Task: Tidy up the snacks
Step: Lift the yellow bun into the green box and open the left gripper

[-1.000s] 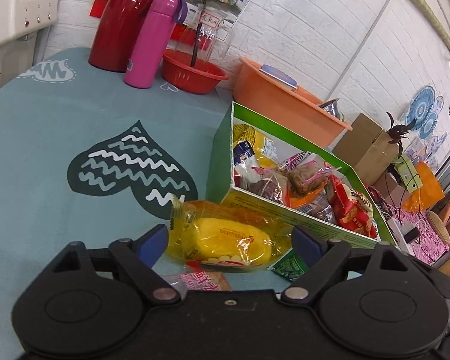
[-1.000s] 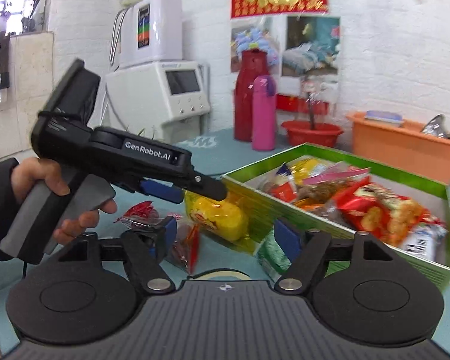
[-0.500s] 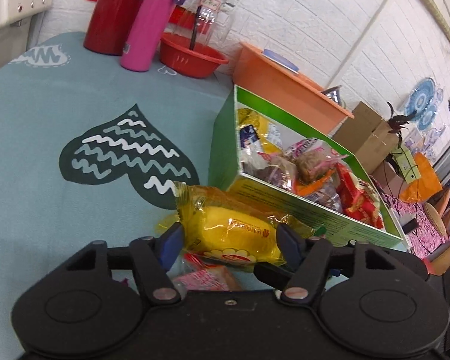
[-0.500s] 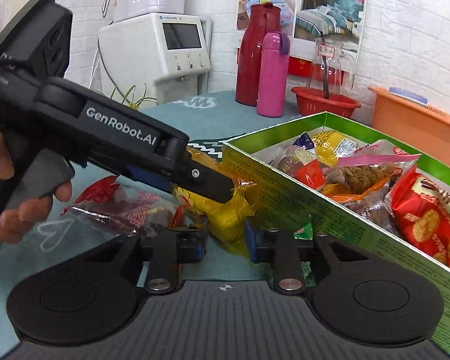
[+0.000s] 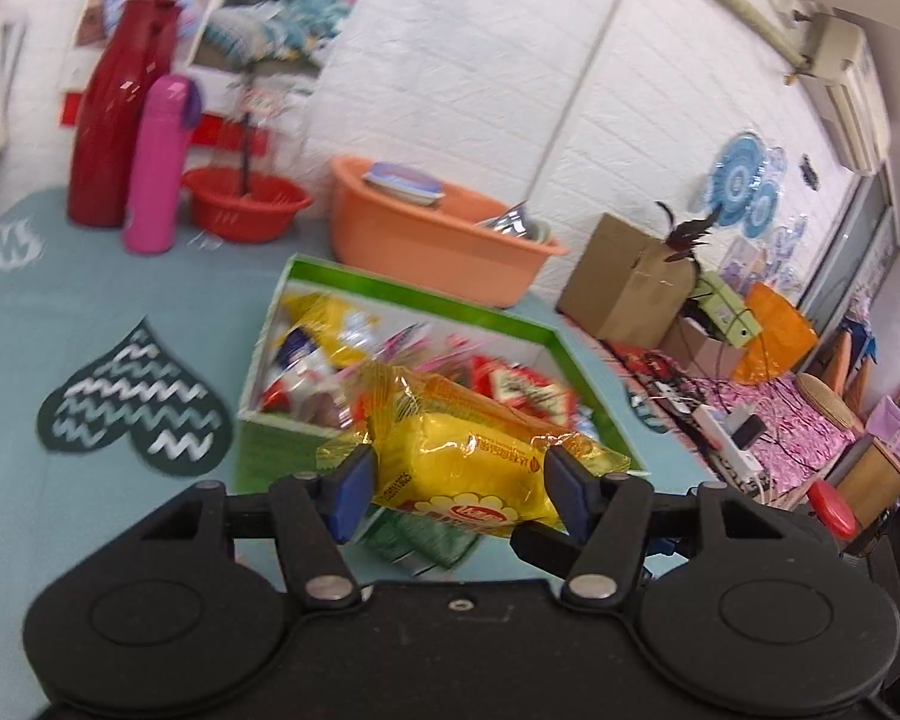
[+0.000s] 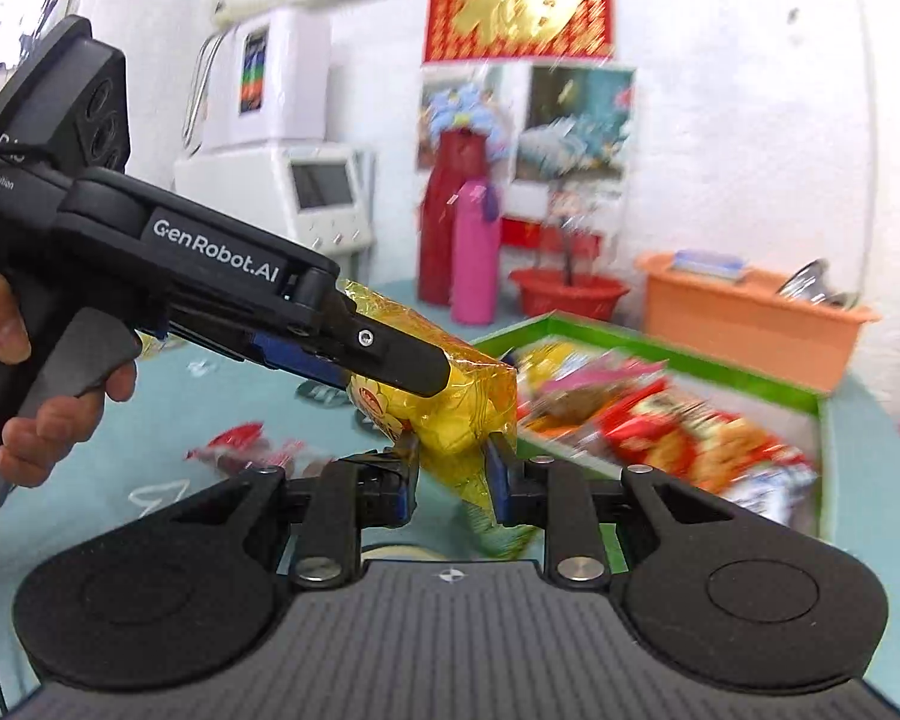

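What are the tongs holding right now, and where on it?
The yellow snack packet. The left tongs clamp it across its length, pads at either end, and are closing. The right tongs pinch its lower end.

At the far edge of the teal tabletop point(image 5: 60, 324) I saw a tall red flask point(image 5: 117, 114) with a pink bottle point(image 5: 156, 165) just beside it, then a red basin point(image 5: 243, 213) and an orange tub point(image 5: 438, 240). Beyond the tabletop stood a cardboard box point(image 5: 621, 282); a white dispenser point(image 6: 294, 174) stood against the wall.
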### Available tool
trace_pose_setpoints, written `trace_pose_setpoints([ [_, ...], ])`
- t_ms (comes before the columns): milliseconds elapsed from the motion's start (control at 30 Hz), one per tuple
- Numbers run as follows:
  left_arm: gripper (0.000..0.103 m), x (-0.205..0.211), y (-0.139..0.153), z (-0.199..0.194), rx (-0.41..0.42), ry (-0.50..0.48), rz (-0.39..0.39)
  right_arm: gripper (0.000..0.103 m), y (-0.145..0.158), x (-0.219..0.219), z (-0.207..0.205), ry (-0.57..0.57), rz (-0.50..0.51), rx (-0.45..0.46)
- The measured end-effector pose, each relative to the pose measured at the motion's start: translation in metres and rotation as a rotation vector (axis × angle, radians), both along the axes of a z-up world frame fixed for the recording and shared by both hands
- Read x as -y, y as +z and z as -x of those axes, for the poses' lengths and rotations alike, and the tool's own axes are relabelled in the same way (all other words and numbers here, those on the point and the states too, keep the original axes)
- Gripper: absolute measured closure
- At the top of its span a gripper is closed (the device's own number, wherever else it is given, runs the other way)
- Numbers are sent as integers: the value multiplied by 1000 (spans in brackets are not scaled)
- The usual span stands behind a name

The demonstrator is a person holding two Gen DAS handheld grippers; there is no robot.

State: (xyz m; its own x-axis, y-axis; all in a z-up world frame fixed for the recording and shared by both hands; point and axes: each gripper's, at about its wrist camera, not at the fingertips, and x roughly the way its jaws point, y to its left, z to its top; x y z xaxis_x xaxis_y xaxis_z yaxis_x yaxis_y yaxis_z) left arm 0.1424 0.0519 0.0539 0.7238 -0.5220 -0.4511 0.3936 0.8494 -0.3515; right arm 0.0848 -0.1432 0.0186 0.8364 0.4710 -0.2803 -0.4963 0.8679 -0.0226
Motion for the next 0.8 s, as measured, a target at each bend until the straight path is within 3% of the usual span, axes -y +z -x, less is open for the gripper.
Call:
trace_pose_setpoints([
  [400, 23, 71, 14, -51, 69, -107, -6, 60, 13, 56, -32, -165, -43, 47],
  [800, 23, 83, 4, -128, 49, -102, 21, 59, 4, 73, -101, -220, -55, 37],
])
